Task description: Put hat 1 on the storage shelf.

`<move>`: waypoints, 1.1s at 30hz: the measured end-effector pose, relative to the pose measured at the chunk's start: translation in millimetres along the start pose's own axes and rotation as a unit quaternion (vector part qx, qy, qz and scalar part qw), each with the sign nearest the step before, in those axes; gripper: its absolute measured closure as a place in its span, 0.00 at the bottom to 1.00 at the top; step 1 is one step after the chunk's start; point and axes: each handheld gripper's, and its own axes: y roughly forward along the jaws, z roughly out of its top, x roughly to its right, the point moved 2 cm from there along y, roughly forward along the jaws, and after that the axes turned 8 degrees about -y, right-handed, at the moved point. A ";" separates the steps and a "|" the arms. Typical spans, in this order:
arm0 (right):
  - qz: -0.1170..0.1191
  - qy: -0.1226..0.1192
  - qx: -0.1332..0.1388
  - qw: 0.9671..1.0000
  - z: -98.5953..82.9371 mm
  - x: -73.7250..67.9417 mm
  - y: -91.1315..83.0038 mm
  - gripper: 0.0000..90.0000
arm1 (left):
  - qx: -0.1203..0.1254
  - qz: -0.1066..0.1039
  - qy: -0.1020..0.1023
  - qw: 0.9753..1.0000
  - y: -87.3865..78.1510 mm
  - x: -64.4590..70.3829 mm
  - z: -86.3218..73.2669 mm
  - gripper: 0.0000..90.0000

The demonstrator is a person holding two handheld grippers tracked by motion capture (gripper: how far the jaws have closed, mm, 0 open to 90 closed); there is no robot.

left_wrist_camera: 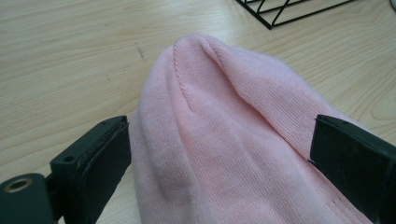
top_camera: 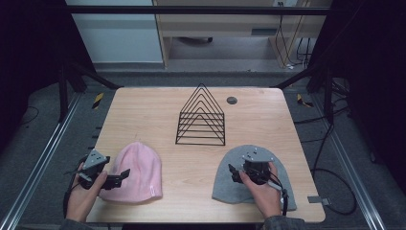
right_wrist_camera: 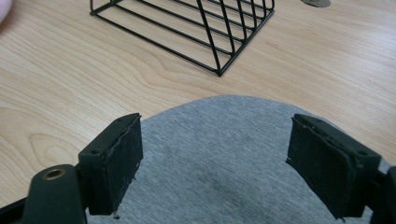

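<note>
one pink knitted beanie (top_camera: 136, 170), one grey knitted beanie (top_camera: 227, 179), one black wire triangular rack (top_camera: 201, 117), two black two-jaw grippers, left (top_camera: 119, 178), right (top_camera: 235, 173)

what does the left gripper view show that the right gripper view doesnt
The left gripper view has the pink hat up close, its crown seam plain, lying between the open jaws of the left gripper. The right gripper view has the grey hat below the open jaws of the right gripper, a small round disc at the top edge, and just a blurred pink corner. Both share the wooden table and part of the black wire rack.
</note>
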 end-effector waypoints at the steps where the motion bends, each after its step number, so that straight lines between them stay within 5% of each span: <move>1: -0.002 -0.003 -0.002 1.000 -0.8 0.7 0.4 0.21 | 0.001 0.000 -0.002 1.000 -0.3 -1.2 0.2 0.05; 5: -0.004 -0.008 -0.015 1.000 -3.3 1.0 2.4 0.22 | 0.000 0.001 -0.003 1.000 -1.1 -2.2 0.7 0.06; 12: -0.007 0.012 -0.022 1.000 -8.7 7.1 2.5 0.27 | 0.000 -0.005 0.026 1.000 -0.8 4.9 3.9 0.06; 16: -0.004 0.009 -0.017 1.000 -8.8 6.7 -0.6 0.30 | -0.006 -0.016 0.041 0.999 -1.4 6.3 8.8 0.15; 27: -0.009 0.020 -0.007 1.000 -7.1 8.7 -14.1 0.30 | -0.051 -0.033 0.045 0.997 22.2 -7.5 72.3 0.13; 33: -0.014 0.022 -0.004 1.000 -6.0 10.5 -17.8 0.28 | -0.079 -0.014 0.064 0.995 36.5 -12.7 87.0 0.15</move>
